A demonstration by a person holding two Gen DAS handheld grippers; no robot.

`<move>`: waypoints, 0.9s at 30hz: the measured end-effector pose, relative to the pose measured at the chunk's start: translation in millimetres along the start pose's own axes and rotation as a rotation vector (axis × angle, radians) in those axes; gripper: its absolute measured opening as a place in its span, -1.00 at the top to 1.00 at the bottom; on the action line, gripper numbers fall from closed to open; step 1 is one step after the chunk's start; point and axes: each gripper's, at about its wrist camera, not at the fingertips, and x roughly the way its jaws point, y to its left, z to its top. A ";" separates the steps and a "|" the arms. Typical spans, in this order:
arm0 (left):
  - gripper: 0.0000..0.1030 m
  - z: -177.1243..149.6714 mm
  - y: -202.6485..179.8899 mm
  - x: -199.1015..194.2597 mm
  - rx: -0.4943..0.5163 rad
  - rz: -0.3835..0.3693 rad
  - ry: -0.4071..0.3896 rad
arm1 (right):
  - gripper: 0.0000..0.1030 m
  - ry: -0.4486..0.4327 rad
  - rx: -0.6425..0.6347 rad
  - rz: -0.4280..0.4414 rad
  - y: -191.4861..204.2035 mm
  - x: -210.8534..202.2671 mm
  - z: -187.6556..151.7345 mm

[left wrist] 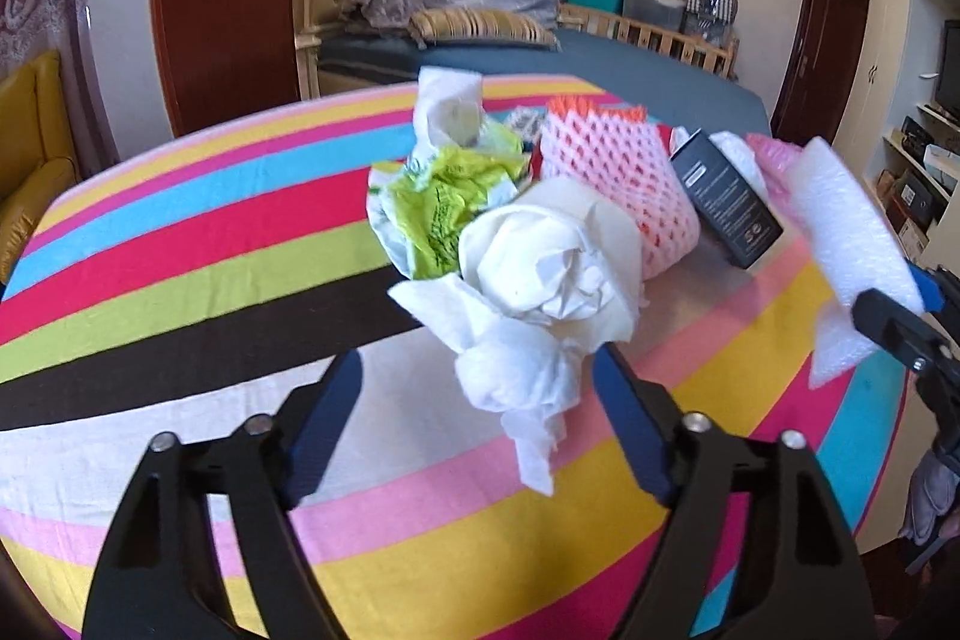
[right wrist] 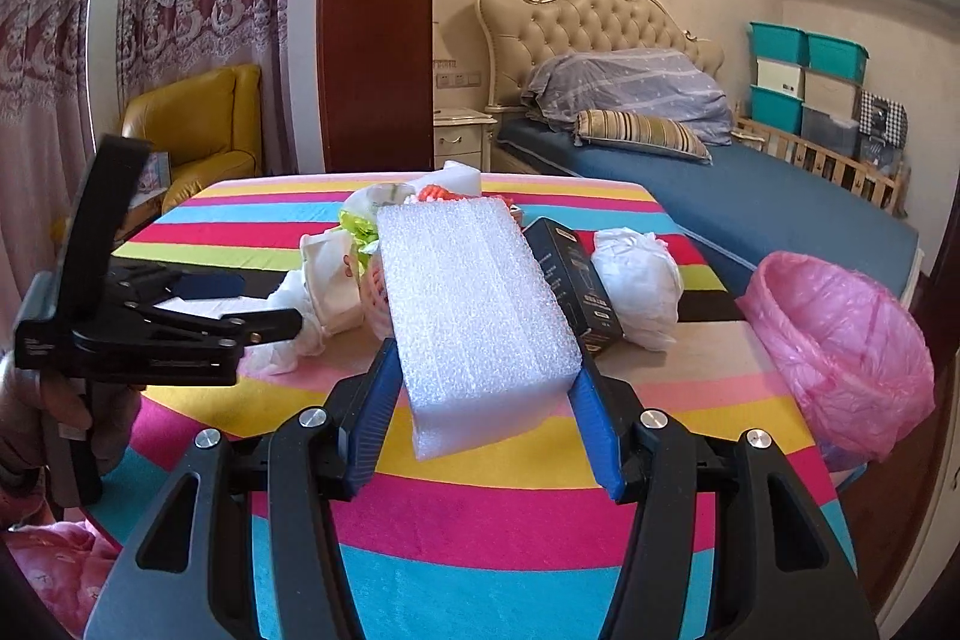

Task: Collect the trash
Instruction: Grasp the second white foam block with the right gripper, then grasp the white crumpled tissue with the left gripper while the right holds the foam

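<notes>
Table [left wrist: 180,244]: round, covered with a cloth in bright stripes; trash heaped near its middle.

Left gripper [left wrist: 480,388]: jaws apart, the lower end of a crumpled white paper wad [left wrist: 540,280] lying between the blue pads; the right pad sits just beside the paper, the left pad stands clear of it. Not clamped.

Right gripper [right wrist: 483,400]: jaws clamped on a white foam block [right wrist: 474,304], one blue pad pressed to each long side. The block is raised off the cloth and tilts away from the camera, hiding much of the heap behind it.

Heap, from the left wrist view: green and white plastic wrapper [left wrist: 444,202] left of the paper wad; a second white paper piece [left wrist: 450,106] behind the wrapper; pink foam fruit net [left wrist: 612,178] with orange showing through, touching the paper wad on its right; dark cardboard box [left wrist: 726,196] tilted against the net's right side.

From the right wrist view: tied white plastic bag [right wrist: 639,280] just right of the dark box.

Bin [right wrist: 840,352]: lined with a pink bag, mouth open, at the table's right edge.

Surroundings: bed [right wrist: 750,202] with tufted headboard, yellow armchair [right wrist: 198,124], stacked teal storage boxes [right wrist: 804,70], lace curtains [right wrist: 120,10].

A hand [right wrist: 54,406] holds the left gripper's handle.
</notes>
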 end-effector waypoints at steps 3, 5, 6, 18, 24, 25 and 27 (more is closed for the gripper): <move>-0.40 2.7 -0.5 9.3 -0.009 0.003 0.034 | -0.04 0.002 0.019 0.003 -6.3 1.0 -1.8; -0.24 3.9 -2.6 13.6 -0.005 -0.008 0.053 | -0.04 0.003 0.030 0.000 -9.3 1.0 -3.0; -0.17 4.7 -4.2 14.9 0.001 -0.016 0.059 | -0.04 0.004 0.037 0.000 -9.7 0.6 -3.5; 0.30 -13.0 -10.7 -19.8 0.028 -0.011 -0.036 | -0.04 -0.007 0.039 0.008 -6.9 -4.6 -3.4; 0.30 -20.2 -6.9 -39.5 0.024 0.011 -0.097 | -0.04 -0.010 0.011 0.028 6.6 -6.8 -2.0; 0.30 -21.6 -6.5 -42.4 0.024 0.013 -0.107 | -0.04 -0.012 0.009 0.030 7.7 -7.5 -1.6; 0.30 -20.7 -6.2 -47.3 0.025 0.011 -0.126 | -0.04 -0.014 0.002 0.034 10.8 -8.4 -0.2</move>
